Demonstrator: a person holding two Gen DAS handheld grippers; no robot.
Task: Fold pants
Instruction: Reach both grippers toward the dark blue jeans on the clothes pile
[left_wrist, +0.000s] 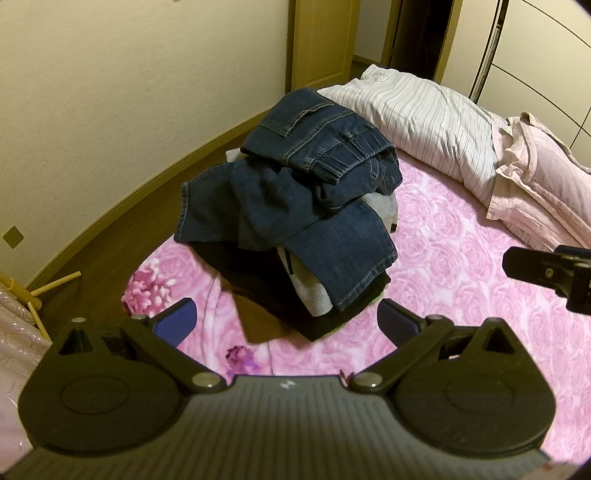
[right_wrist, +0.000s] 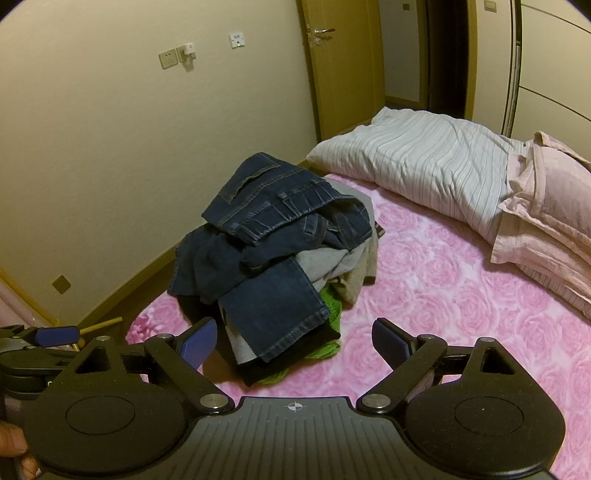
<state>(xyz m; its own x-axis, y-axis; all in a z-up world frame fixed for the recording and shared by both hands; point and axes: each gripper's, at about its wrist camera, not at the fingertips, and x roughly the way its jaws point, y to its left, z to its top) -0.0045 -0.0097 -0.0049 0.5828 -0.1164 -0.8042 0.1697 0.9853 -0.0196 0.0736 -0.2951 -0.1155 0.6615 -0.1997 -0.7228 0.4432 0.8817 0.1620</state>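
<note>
Dark blue jeans (left_wrist: 295, 192) lie crumpled on top of a heap of clothes on a pink rose-patterned blanket (left_wrist: 461, 258); the right wrist view shows the same jeans (right_wrist: 269, 251) with one leg hanging toward me. Under them sit grey, black, brown and green garments. My left gripper (left_wrist: 288, 323) hovers open just short of the heap's near edge, nothing between its blue pads. My right gripper (right_wrist: 295, 341) is also open and empty, close to the hanging jeans leg (right_wrist: 273, 314). The right gripper's tip (left_wrist: 546, 271) shows at the right edge of the left wrist view.
A striped white pillow (right_wrist: 424, 166) and a pink pillow (right_wrist: 546, 221) lie at the head of the bed. A cream wall and wooden skirting run along the left, with a door (right_wrist: 343, 74) beyond. A wooden rack leg (left_wrist: 51, 288) stands on the floor at left.
</note>
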